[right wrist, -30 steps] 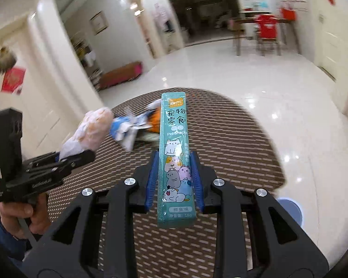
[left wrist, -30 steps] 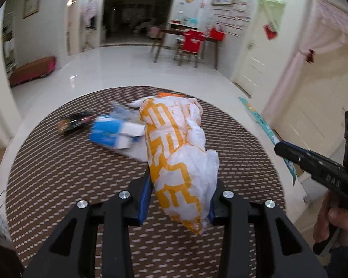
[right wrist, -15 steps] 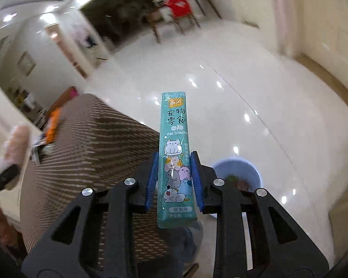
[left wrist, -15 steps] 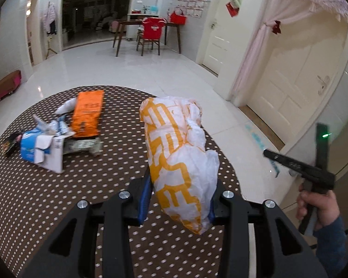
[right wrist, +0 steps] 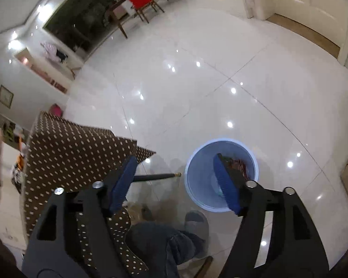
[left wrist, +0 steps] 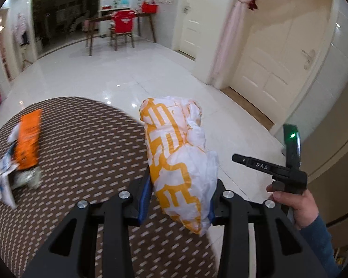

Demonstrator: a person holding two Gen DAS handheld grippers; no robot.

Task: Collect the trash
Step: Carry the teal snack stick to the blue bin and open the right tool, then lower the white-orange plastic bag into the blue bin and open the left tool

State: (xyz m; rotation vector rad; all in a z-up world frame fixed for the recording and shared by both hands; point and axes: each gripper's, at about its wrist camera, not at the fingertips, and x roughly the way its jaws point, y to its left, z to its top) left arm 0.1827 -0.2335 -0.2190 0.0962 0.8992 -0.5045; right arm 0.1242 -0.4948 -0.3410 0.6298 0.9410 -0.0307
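Right wrist view: the right hand-held gripper (right wrist: 176,183) now gapes empty over the bin (right wrist: 198,192), its sachet gone, apparently dropped in. Left hand-held gripper (left wrist: 178,199) still clamps the bag (left wrist: 176,153), next to bin.

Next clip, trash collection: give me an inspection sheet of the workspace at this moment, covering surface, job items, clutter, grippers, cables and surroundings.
Surface: round table under a brown dotted cloth; glossy white tile floor around it.
Job's things: crumpled white-and-orange bag held up; orange packet and blurred blue-and-white wrappers lie on the table; blue bin on the floor, some trash inside.
Clutter: dark rod lying on the floor beside the bin.
Grippers: left gripper clamped on the bag; right gripper open and empty above the bin.
Cables: nothing seen.
Surroundings: red chair at a far table, closed doors, person's slipper near the bin.
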